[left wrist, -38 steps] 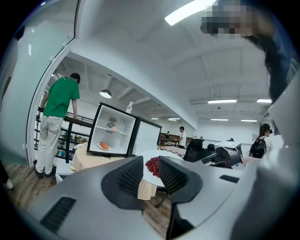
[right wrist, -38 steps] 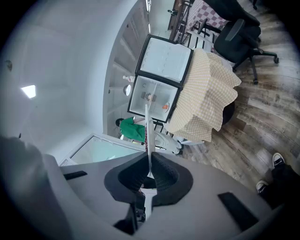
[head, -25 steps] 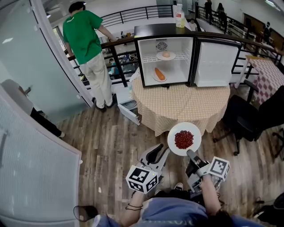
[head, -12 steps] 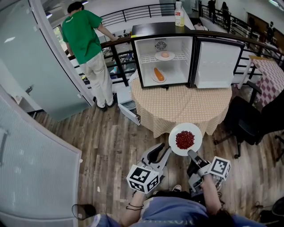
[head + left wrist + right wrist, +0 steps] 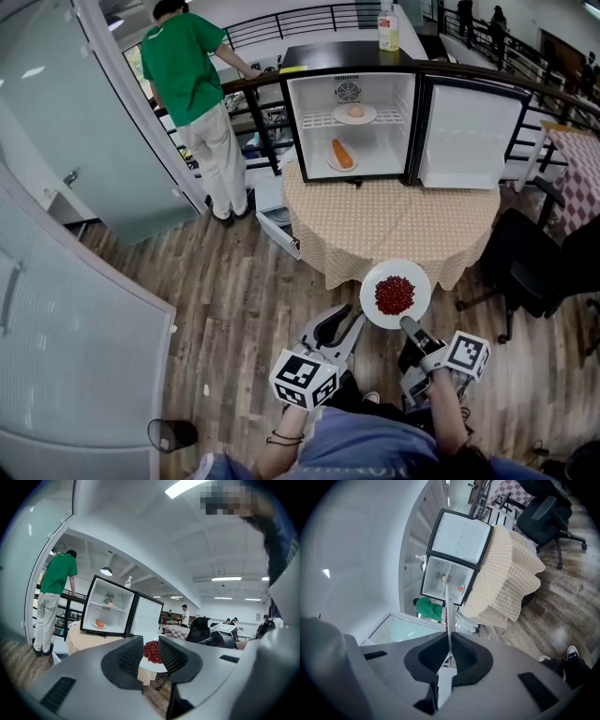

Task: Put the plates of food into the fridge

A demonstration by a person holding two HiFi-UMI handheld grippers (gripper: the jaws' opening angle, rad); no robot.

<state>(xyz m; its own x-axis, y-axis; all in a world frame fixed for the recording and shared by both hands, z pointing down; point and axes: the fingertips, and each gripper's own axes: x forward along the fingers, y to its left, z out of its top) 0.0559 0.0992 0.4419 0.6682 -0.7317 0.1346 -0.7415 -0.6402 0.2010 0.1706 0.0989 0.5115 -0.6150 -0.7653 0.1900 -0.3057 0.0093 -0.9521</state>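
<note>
Toward fridge (image 5: pixel 306 141), right gripper (image 5: pixel 406 324) with plate (image 5: pixel 420 279) moved slightly closer.

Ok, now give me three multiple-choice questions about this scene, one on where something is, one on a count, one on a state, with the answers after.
1. Where is the plate of red food?
A. on the table
B. clamped at its rim in the right gripper
C. on the floor

2. How many plates already sit inside the fridge?
A. none
B. four
C. two

3. How is the left gripper?
A. open, nothing between its jaws
B. shut on a plate
C. shut on a bottle

Answers:
1 B, the right gripper view shows its jaws pinching the rim.
2 C, one on the upper shelf, one below.
3 A, its jaws stand apart in the left gripper view.
</note>
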